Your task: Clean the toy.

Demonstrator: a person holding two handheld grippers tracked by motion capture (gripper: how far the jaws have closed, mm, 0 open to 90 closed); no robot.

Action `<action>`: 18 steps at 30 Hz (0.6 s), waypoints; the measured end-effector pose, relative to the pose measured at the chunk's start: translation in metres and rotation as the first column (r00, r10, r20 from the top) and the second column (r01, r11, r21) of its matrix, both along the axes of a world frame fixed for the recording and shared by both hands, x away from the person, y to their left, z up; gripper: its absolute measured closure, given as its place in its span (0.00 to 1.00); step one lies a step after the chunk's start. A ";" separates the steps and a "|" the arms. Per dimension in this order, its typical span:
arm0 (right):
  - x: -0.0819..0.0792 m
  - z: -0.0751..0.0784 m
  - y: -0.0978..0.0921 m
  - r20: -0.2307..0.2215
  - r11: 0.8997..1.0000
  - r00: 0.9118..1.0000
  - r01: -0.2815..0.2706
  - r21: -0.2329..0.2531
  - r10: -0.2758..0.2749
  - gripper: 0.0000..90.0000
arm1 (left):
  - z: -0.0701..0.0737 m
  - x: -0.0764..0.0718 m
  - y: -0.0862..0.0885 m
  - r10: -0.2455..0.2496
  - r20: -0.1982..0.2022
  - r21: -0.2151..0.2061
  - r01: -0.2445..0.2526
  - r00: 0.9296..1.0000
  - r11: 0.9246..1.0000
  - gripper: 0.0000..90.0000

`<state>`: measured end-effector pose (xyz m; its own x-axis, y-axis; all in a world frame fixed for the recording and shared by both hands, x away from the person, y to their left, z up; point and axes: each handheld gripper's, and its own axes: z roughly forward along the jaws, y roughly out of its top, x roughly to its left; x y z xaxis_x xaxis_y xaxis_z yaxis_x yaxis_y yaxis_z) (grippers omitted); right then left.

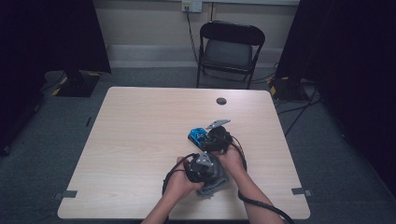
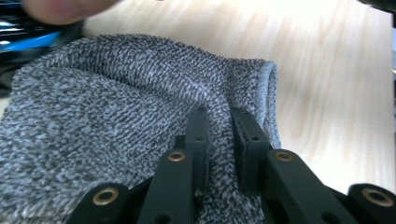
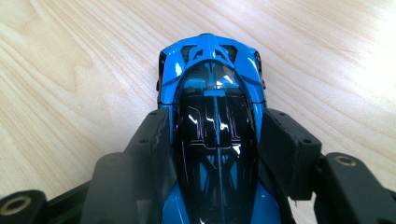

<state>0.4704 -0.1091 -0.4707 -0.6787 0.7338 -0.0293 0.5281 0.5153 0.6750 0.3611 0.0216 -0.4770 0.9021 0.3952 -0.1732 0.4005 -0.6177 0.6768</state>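
A blue and black toy car (image 3: 212, 112) rests on the light wooden table (image 1: 140, 140), nose pointing away from me. My right gripper (image 3: 215, 140) is shut on the toy car, one jaw pressed on each side of its body. In the high view the toy car (image 1: 197, 135) sits just left of my right gripper (image 1: 215, 138). A grey knitted cloth (image 2: 107, 102) lies on the table, and my left gripper (image 2: 219, 135) is shut on a raised fold of it near its hemmed edge. From above, my left gripper (image 1: 204, 169) covers most of the grey cloth (image 1: 215, 186).
A small dark round mark (image 1: 221, 101) sits near the table's far edge. Behind the table stands a black folding chair (image 1: 229, 49). Dark curtains hang at both sides. Cables trail from both grippers off the near edge.
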 end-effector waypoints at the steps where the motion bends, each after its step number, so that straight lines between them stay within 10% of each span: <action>1: 0.000 0.000 0.000 0.000 1.000 1.000 -0.001 -0.001 0.001 0.48 | 0.000 -0.002 -0.001 -0.001 0.002 -0.007 0.001 1.000 1.000 0.87; 18: 0.001 -0.001 -0.002 -0.001 1.000 1.000 -0.005 0.015 0.005 0.48 | 0.008 -0.025 -0.015 -0.109 0.043 -0.044 0.111 0.993 0.993 0.87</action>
<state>0.4713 -0.1112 -0.4713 -0.6822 0.7310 -0.0172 0.5265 0.5074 0.6821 0.3357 0.0062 -0.4687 0.9462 0.2859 -0.1516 0.3040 -0.6243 0.7196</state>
